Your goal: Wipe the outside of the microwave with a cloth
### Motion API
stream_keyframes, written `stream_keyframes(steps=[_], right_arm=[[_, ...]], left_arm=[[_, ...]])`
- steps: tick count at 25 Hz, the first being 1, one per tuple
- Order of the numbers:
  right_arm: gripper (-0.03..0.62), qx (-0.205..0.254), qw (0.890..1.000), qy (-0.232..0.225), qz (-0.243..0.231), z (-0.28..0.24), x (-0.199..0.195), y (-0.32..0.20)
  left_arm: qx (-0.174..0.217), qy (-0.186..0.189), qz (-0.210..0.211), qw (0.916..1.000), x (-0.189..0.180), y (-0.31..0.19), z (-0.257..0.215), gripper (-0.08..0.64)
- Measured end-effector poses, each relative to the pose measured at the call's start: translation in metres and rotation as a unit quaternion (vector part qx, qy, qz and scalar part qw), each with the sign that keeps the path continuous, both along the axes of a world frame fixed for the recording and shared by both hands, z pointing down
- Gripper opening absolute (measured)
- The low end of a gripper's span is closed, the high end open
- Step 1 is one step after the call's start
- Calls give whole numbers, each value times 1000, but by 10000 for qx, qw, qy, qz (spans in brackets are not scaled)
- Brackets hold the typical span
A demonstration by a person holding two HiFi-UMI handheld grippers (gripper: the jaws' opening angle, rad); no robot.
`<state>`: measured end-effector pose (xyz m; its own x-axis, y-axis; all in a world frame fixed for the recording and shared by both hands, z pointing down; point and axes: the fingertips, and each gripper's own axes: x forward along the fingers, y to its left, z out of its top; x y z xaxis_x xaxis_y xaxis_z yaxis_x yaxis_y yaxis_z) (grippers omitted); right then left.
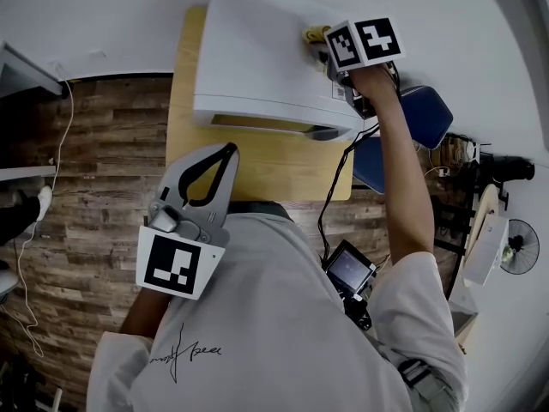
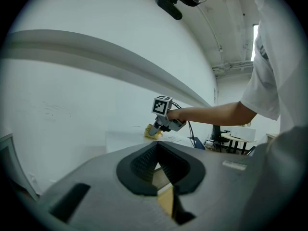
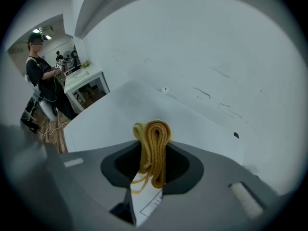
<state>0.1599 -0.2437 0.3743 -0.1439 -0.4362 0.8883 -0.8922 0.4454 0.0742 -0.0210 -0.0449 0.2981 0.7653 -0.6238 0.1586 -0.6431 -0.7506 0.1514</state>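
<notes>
Table (image 1: 257, 172), microwave (image 1: 257, 58) | right gripper (image 1: 322, 46) jaws pinch cloth (image 3: 154, 143) on top | left gripper (image 1: 226, 153) jaws closed, empty

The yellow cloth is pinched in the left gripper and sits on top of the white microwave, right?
Not the left. The right gripper pinches the yellow cloth on top of the white microwave, as the right gripper view shows. The left gripper is shut, holding nothing.
</notes>
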Motion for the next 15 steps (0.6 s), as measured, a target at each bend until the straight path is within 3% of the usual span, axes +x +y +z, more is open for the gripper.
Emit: stream_keyframes(steps=[15], right_arm=[[120,-142,9946,-434,-937,1,-113,-21]], left_arm=[[-70,8,-652,9978,-41,-8,4,-6]])
